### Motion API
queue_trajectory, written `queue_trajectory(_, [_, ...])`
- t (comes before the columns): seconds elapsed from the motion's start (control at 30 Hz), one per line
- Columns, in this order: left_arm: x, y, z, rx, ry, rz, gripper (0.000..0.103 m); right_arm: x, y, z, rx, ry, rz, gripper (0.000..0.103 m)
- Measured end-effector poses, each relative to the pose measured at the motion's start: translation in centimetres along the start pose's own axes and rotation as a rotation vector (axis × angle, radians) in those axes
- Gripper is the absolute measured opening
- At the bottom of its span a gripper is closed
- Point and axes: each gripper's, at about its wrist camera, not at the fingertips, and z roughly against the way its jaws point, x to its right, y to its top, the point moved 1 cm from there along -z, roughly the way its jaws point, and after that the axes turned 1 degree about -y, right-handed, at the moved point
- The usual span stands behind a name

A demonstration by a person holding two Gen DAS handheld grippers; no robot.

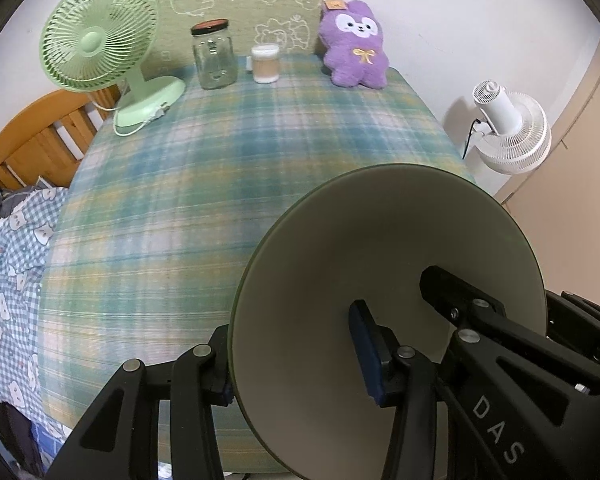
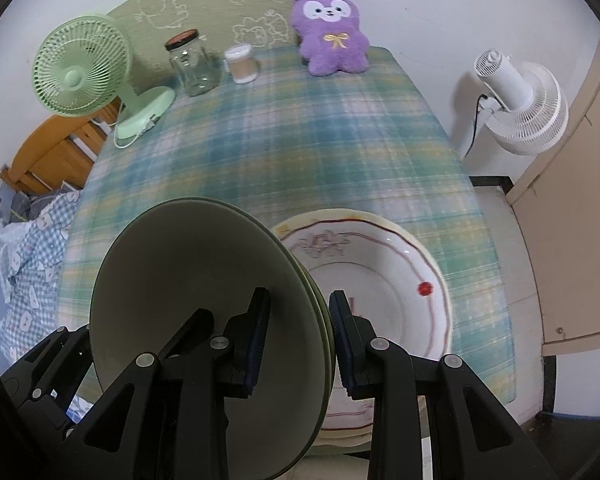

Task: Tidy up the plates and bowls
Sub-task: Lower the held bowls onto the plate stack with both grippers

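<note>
Green plates (image 2: 204,312), pinched at the rim by both hand-held grippers, left (image 1: 296,364) and right (image 2: 298,344), likely go next onto the white plate (image 2: 380,280) at 3 o'clock.

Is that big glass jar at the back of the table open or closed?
Closed. The glass jar stands upright with its dark lid sitting on top, and looks empty through the clear glass.

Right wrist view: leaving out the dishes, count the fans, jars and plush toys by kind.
Fans: 2, a green plastic desk fan and a white standing fan.
Jars: 2, a clear glass jar and a small white-lidded jar.
Plush toys: 1, a purple plush bunny.
Total: 5.
</note>
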Motion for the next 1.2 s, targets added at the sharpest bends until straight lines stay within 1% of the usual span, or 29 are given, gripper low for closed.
queue_trajectory(0.17, [2.1,0.2,-1.1,-0.018,0.003,0.010,0.047,2.2,0.3,-0.8,-0.020,0.001,0.004,0.034])
queue_trajectory(0.47, [4.2,-0.1,-3.2,-0.074,0.025,0.042,0.047,4.6,0.2,-3.0,-0.086,0.020,0.021,0.034])
queue_trajectory(0.6, [4.7,0.0,-3.4,-0.063,0.051,0.044,0.047,5.1,0.5,-3.5,-0.091,0.041,0.027,0.034])
queue_trajectory(0.9, [4.8,0.4,-4.2,-0.064,0.067,0.077,0.048,5.3,1.1,-4.2,-0.087,0.066,0.052,0.034])
queue_trajectory(0.93, [4.7,0.4,-4.2,-0.064,0.067,0.080,0.050,5.2,1.1,-4.2,-0.089,0.069,0.058,0.034])
queue_trajectory(0.97, [4.7,0.3,-4.3,-0.063,0.065,0.078,0.054,5.2,1.1,-4.3,-0.092,0.076,0.063,0.035])
queue_trajectory(1.03, [4.8,0.2,-4.3,-0.062,0.057,0.074,0.056,5.2,1.1,-4.5,-0.099,0.079,0.067,0.038])
queue_trajectory(1.1, [5.0,0.1,-4.3,-0.066,0.049,0.072,0.063,5.4,1.1,-4.6,-0.105,0.073,0.067,0.045])
queue_trajectory(1.2, [5.2,0.0,-4.1,-0.058,0.045,0.068,0.068,5.6,1.0,-4.2,-0.091,0.061,0.074,0.050])
